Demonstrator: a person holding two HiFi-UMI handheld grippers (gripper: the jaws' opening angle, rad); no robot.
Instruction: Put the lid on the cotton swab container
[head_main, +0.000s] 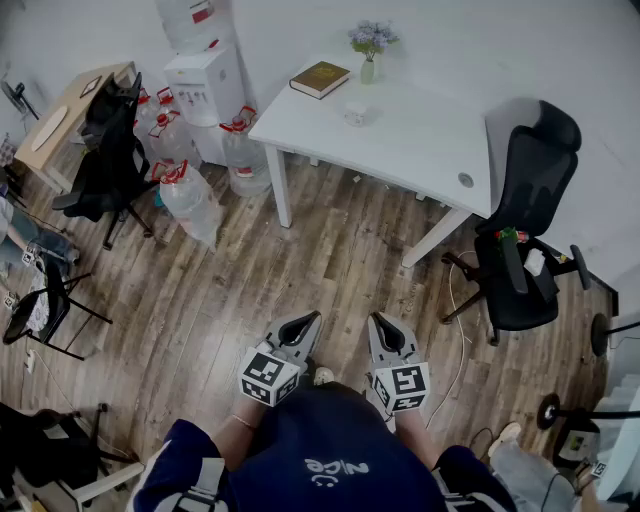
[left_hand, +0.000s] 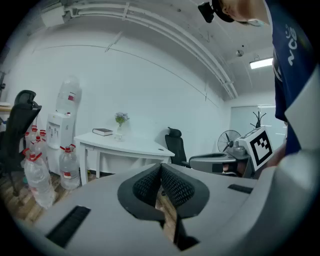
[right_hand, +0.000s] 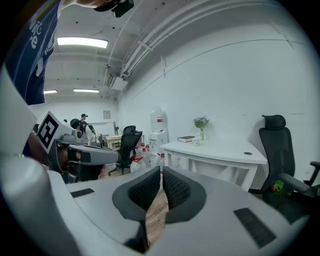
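Note:
A small white container (head_main: 356, 113), too far off to tell a lid on it, stands on the white table (head_main: 420, 140) across the room; it also shows as a speck (right_hand: 196, 142) in the right gripper view. My left gripper (head_main: 307, 321) and right gripper (head_main: 381, 321) are held side by side close to the person's body, over the wooden floor, well short of the table. In the left gripper view the left gripper (left_hand: 161, 167) has its pads together with nothing between them. The right gripper (right_hand: 162, 170) is likewise shut and empty.
On the table lie a book (head_main: 320, 78) and a vase of flowers (head_main: 368, 45). A black office chair (head_main: 525, 240) stands to the table's right. A water dispenser (head_main: 205, 80), several water jugs (head_main: 190, 195) and another black chair (head_main: 110, 150) stand at the left.

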